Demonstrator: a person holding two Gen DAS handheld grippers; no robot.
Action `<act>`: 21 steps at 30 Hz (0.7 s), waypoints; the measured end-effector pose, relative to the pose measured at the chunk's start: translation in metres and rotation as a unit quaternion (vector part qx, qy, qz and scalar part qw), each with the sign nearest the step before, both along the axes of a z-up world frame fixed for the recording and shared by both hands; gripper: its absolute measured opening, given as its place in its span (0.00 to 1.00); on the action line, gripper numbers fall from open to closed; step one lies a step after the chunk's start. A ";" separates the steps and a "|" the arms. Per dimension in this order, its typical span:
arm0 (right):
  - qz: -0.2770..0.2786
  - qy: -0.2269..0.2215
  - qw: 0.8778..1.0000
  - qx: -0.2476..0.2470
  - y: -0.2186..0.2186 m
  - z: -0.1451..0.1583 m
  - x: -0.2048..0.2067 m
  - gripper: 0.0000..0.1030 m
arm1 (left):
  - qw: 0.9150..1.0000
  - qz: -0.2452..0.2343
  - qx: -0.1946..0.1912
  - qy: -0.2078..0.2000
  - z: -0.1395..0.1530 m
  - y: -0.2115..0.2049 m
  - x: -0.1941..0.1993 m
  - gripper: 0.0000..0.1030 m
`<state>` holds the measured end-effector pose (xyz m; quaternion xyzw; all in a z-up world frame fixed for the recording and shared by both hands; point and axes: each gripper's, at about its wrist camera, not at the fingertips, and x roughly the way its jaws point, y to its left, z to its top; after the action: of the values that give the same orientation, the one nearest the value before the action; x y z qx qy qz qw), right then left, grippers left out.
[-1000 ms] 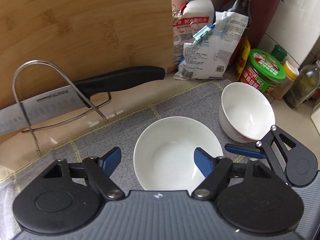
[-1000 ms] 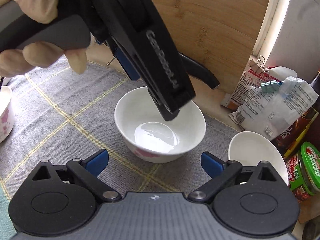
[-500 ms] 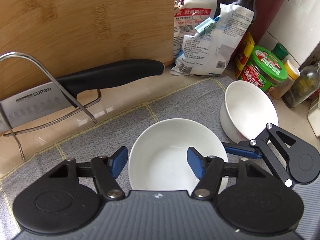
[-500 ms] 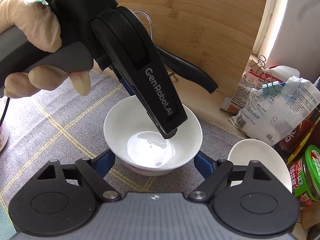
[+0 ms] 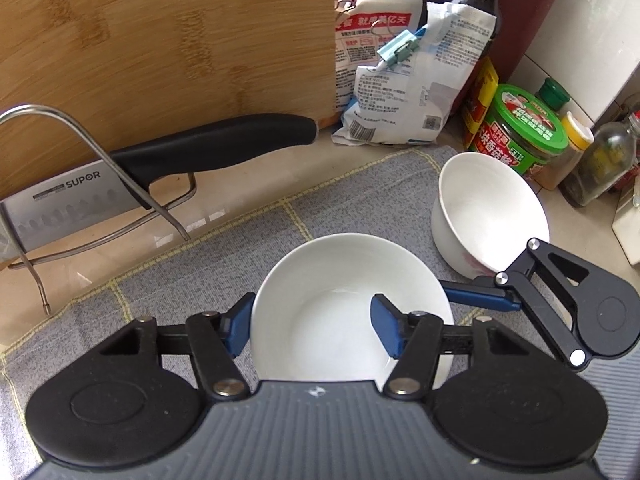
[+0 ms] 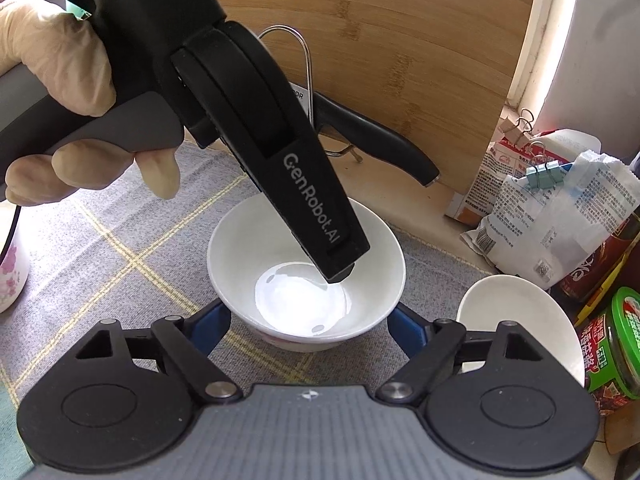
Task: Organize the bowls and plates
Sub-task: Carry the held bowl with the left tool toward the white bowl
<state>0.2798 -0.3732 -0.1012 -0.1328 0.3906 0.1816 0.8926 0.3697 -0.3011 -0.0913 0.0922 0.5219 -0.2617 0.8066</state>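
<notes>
A white bowl point(image 5: 332, 280) stands on the grey checked mat point(image 5: 160, 280). My left gripper point(image 5: 312, 326) is shut on its left wall: one blue pad point(image 5: 240, 328) is outside the rim, the other is inside the bowl. In the right wrist view, a gloved hand point(image 6: 52, 60) holds that left gripper as it reaches down into the same bowl point(image 6: 304, 300). My right gripper point(image 6: 308, 320) is shut on the bowl, its pads pressing on the lower sides left and right. One of its fingers point(image 5: 480, 298) shows at the bowl's right. A second white bowl point(image 5: 488, 208) stands just to the right.
Behind the mat, a cleaver point(image 5: 180, 168) rests on a wire rack point(image 5: 120, 184) against a bamboo board point(image 5: 160, 40). Clipped bags point(image 5: 400, 80), a sauce bottle point(image 5: 480, 20) and a green-lidded jar point(image 5: 524, 132) crowd the back right. A flowered cup point(image 6: 12, 272) stands far left.
Both pairs of jaws have closed in on the middle bowl. The right gripper's pads came in from wide apart to the bowl's sides, and the left gripper's pads narrowed onto its wall.
</notes>
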 end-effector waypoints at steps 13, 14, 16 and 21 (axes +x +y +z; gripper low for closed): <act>0.029 -0.007 1.000 0.004 0.005 0.024 -0.022 0.86 | 1.000 0.018 0.000 -0.013 0.021 0.009 -0.025 0.58; 0.034 -0.009 0.999 0.003 0.006 0.027 -0.024 0.86 | 1.000 0.021 -0.001 -0.013 0.023 0.011 -0.028 0.58; 0.041 -0.012 0.999 0.003 0.009 0.031 -0.030 0.86 | 1.000 0.027 -0.003 -0.014 0.027 0.015 -0.033 0.58; 0.060 -0.020 0.998 0.001 0.017 0.040 -0.042 0.86 | 0.999 0.044 -0.004 -0.022 0.034 0.025 -0.049 0.58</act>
<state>0.2377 -0.3567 -0.0611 -0.1587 0.3641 0.2325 0.8878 0.3204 -0.2759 -0.0574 0.0717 0.5068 -0.2259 0.8289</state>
